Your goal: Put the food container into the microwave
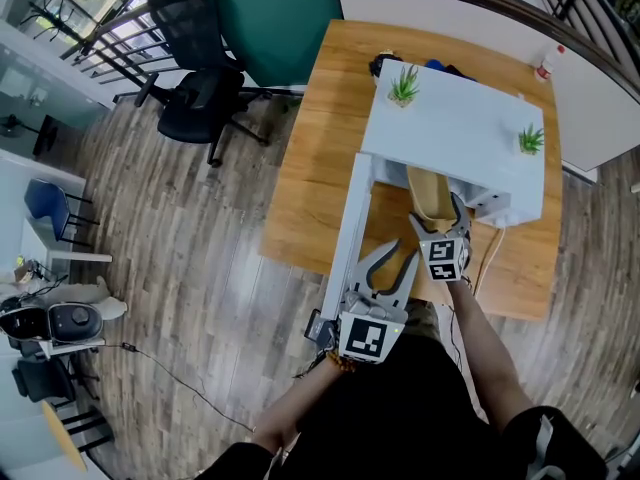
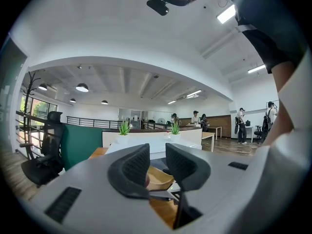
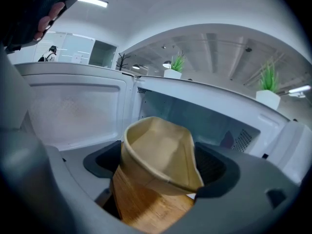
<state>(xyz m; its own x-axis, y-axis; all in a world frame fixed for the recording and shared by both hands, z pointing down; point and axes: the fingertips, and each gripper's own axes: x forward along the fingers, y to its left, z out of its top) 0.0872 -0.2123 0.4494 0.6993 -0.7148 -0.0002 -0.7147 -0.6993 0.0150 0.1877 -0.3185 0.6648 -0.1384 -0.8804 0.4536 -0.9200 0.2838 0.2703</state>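
A tan paper food container (image 1: 428, 190) is squeezed between the pads of my right gripper (image 1: 437, 218), which is shut on it. In the right gripper view the container (image 3: 158, 155) is tilted at the mouth of the white microwave (image 3: 204, 116), whose door (image 3: 73, 111) hangs open on the left. From the head view the microwave (image 1: 455, 133) sits on the wooden table with its door (image 1: 345, 243) swung toward me. My left gripper (image 1: 390, 255) hovers level just right of the door, jaws a little apart with nothing between them. Past the left gripper (image 2: 157, 152) the container (image 2: 158, 179) shows.
Two small potted plants (image 1: 404, 86) (image 1: 530, 140) stand on top of the microwave. The wooden table (image 1: 310, 168) extends left of the door. A black office chair (image 1: 195, 88) is on the floor at the upper left. Other people stand far off in the left gripper view.
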